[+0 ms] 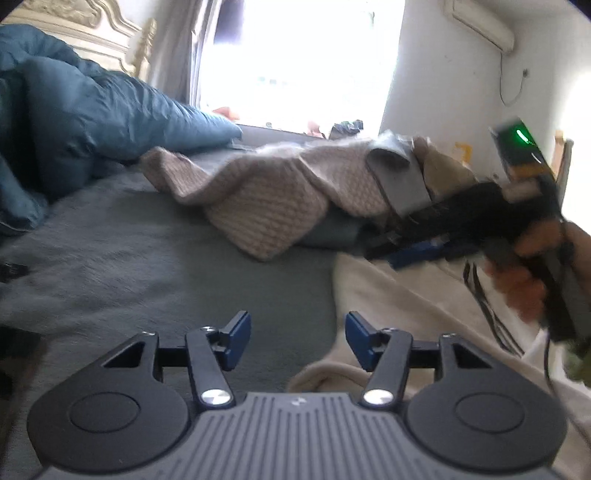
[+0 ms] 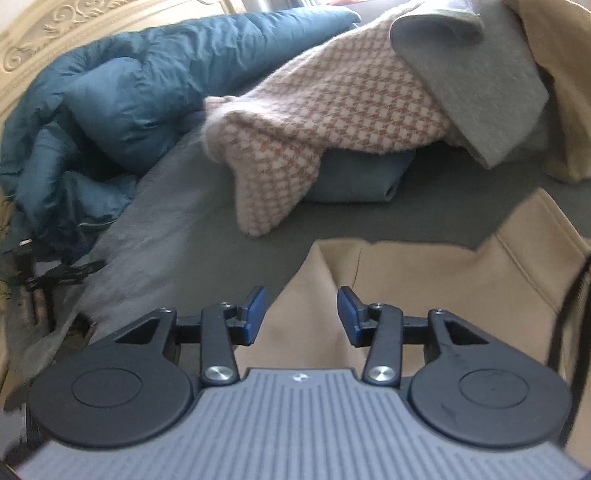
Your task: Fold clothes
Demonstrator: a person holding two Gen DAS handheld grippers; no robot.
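A beige garment (image 2: 443,280) lies spread on the grey-green bed sheet (image 2: 207,236), its edge and a folded corner just ahead of my right gripper (image 2: 301,317). That gripper is open, hovering over the garment's left edge with nothing between its blue pads. My left gripper (image 1: 297,339) is open too and holds nothing. It hangs over the sheet, where the same beige garment (image 1: 406,295) begins on the right. A person's hand (image 1: 524,280) carries the blurred right tool at the right of the left wrist view.
Behind lies a pile: a pink-and-tan checked knit (image 2: 325,110), a grey garment (image 2: 480,74), a tan one (image 2: 557,55) and a folded blue piece (image 2: 354,177). A teal duvet (image 2: 110,99) fills the left by the headboard (image 2: 74,26). Cables (image 2: 55,280) hang off the bed's left edge.
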